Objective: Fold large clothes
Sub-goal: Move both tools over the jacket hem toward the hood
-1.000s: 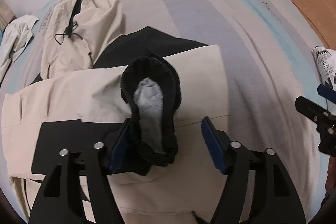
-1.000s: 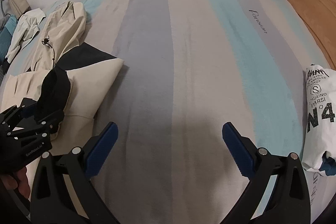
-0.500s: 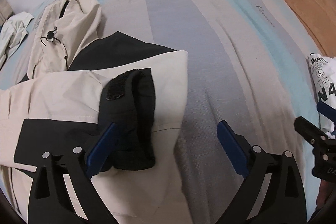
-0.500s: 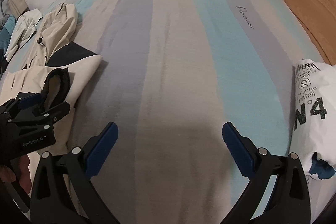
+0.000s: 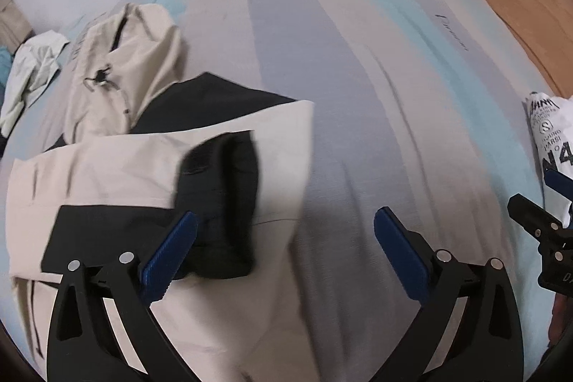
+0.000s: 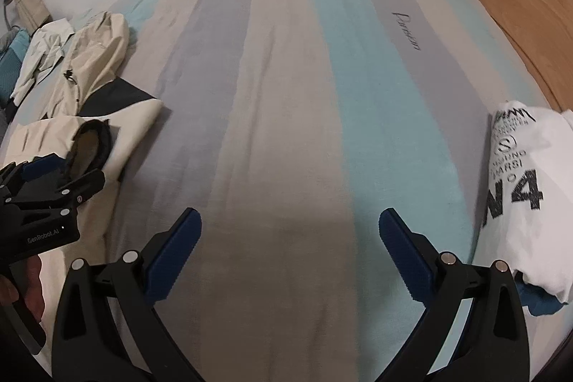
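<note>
Your two grippers hang over a wide bed (image 6: 286, 131) whose soft woven cover runs in long grey, beige and pale-blue stripes. Toward its left edge lies the beige-and-black jacket (image 5: 107, 174), a smooth, matte shell folded into a rough rectangle, its hood (image 5: 125, 59) bunched beyond it and one sleeve laid across the top, ending in a black fuzzy cuff (image 5: 222, 203). At the bed's right edge rests a folded white T-shirt (image 6: 519, 188) printed with bold black lettering. Your left gripper (image 5: 284, 246) has just been opening: its ribbed blue pads now stand wide apart, the left pad just beside the cuff, nothing pinched between them. Your right gripper (image 6: 290, 249) is likewise spread wide over bare striped cover, holding nothing, between jacket and T-shirt
</note>
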`<action>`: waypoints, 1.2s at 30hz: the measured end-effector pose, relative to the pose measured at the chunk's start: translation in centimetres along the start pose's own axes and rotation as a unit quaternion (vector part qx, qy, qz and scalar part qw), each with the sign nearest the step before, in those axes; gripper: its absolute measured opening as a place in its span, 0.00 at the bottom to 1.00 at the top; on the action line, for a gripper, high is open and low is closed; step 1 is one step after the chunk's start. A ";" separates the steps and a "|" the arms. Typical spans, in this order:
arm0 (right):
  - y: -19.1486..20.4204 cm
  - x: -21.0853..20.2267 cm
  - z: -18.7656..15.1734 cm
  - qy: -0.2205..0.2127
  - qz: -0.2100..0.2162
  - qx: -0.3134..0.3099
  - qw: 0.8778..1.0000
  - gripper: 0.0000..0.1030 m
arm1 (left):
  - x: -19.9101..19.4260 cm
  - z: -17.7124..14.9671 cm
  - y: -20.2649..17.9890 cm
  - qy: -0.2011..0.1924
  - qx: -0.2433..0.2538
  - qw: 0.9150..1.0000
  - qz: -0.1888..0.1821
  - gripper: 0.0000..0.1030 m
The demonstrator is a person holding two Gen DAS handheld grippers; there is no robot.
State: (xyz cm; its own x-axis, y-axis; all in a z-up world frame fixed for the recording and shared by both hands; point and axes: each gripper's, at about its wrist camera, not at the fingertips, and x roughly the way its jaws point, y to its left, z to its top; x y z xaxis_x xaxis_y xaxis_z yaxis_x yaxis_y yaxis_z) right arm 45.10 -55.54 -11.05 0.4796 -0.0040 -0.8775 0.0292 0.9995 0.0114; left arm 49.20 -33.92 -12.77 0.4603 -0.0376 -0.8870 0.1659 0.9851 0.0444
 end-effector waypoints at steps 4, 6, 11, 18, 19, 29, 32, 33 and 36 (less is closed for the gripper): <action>3.0 -0.7 1.2 -0.008 0.016 -0.019 1.000 0.93 | -1.4 0.1 2.6 -0.006 -0.008 1.000 0.012 0.94; 4.6 -1.1 1.8 -0.011 0.022 -0.024 0.999 0.93 | -2.0 0.2 4.1 -0.007 -0.013 1.000 0.018 0.94; 9.6 -2.3 3.1 -0.018 0.036 -0.039 0.998 0.93 | -3.5 -0.2 8.9 0.000 -0.032 0.999 0.024 0.94; 16.7 -4.1 5.0 -0.029 0.043 -0.052 0.997 0.93 | -5.9 -0.6 15.7 -0.004 -0.041 0.999 0.027 0.94; 17.8 -4.4 5.2 -0.030 0.042 -0.052 0.997 0.93 | -6.1 -0.6 17.0 -0.002 -0.045 0.999 0.028 0.94; 26.1 -6.9 7.6 -0.039 0.035 -0.040 0.998 0.93 | -8.1 -0.8 25.9 0.005 -0.044 0.999 0.010 0.94; 28.3 -7.6 8.3 -0.042 0.024 -0.047 0.998 0.93 | -8.4 -0.4 28.5 0.010 -0.046 0.999 0.000 0.94; 29.1 -7.8 8.6 -0.044 0.022 -0.050 0.998 0.93 | -8.5 -0.2 29.5 0.012 -0.047 0.999 -0.005 0.94; 30.7 -7.9 9.2 -0.047 0.014 -0.061 0.997 0.93 | -8.4 0.5 31.8 0.019 -0.048 0.999 -0.013 0.94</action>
State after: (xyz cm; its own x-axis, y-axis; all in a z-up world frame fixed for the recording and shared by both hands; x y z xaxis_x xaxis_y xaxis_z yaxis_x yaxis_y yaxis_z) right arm 50.22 -25.07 0.65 0.5591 0.0269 -0.8287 -0.0892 0.9956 -0.0278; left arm 51.09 -2.38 -3.67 0.4231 -0.0581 -0.9042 0.0925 0.9955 -0.0206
